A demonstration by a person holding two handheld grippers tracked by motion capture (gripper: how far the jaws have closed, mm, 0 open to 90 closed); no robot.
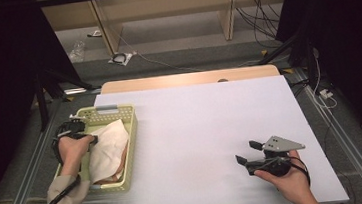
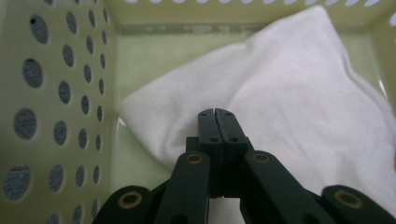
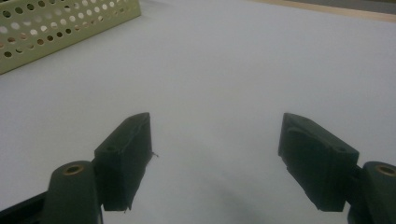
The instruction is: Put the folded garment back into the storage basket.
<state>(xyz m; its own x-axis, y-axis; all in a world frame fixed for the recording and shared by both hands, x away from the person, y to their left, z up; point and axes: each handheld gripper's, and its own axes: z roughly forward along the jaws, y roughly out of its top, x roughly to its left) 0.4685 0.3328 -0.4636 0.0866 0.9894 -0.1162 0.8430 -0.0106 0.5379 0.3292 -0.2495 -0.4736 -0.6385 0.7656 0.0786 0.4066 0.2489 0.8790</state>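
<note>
White sheeting covers the table (image 1: pixel 207 129); at its left stands a pale green perforated basket (image 1: pixel 132 131) holding a white cloth (image 2: pixel 289 88), soft, light and floppy, best pinched at a raised fold or corner. The left gripper (image 2: pixel 218 113) has its jaws together just above it, nothing between; the right gripper (image 3: pixel 215 154) rests agape.

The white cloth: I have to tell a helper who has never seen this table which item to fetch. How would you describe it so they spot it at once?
Start at the big white table, then go to the pale green perforated basket at its left edge. The white cloth lies crumpled inside it, soft and plain white, with the left gripper over it, jaws shut.
</note>
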